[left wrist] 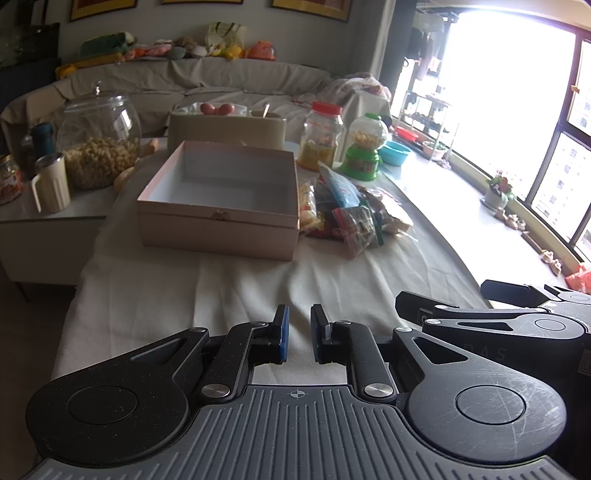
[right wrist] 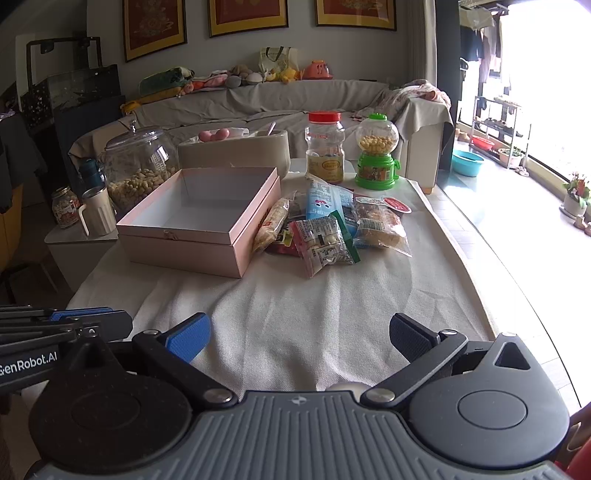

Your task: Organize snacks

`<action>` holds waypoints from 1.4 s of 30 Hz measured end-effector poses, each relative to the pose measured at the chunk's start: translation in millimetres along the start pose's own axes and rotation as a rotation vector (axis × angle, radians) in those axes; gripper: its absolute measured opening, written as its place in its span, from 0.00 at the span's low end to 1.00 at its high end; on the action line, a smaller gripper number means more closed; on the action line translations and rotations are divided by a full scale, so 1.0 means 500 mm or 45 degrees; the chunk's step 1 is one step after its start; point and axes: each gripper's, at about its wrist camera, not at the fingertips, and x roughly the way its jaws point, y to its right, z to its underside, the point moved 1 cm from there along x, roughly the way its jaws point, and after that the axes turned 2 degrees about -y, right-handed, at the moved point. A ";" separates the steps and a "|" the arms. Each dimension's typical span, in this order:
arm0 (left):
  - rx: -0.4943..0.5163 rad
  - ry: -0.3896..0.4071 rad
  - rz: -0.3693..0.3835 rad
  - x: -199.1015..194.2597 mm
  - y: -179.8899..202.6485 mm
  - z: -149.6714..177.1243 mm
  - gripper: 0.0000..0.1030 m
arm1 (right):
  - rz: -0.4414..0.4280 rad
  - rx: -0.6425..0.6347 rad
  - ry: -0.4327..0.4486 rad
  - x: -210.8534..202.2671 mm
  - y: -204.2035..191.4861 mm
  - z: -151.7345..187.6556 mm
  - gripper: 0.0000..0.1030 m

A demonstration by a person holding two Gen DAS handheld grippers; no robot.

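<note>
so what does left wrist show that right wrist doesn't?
Left wrist only: its own gripper, fingers nearly together with a narrow gap, nothing held, and the right gripper's body at the right edge. Right wrist only: the right gripper wide open and empty, three framed pictures on the wall. Both: the empty pink box, snack packets beside it, gumball machine, red-lid jar.

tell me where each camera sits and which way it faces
Left wrist: on the left gripper, low over the white tablecloth, facing the open pink cardboard box; its nearly closed fingers and the right gripper show.
Right wrist: on the right gripper, facing the snack packet pile; fingers spread wide.
Shared: box, pile, cloth.
</note>
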 end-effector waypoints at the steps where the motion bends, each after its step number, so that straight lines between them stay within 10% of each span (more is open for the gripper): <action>1: 0.000 0.000 0.000 0.000 0.001 0.000 0.16 | 0.000 0.001 0.000 0.000 0.000 0.000 1.00; 31: -0.021 -0.052 0.031 0.009 0.002 0.006 0.16 | -0.009 -0.011 -0.020 0.010 -0.001 -0.003 1.00; 37: -0.057 -0.058 0.073 0.075 -0.023 -0.011 0.16 | -0.039 -0.054 0.176 0.045 0.039 -0.011 1.00; 42: -0.146 -0.095 0.189 0.167 -0.059 -0.041 0.16 | -0.081 -0.020 0.041 0.148 0.099 -0.041 1.00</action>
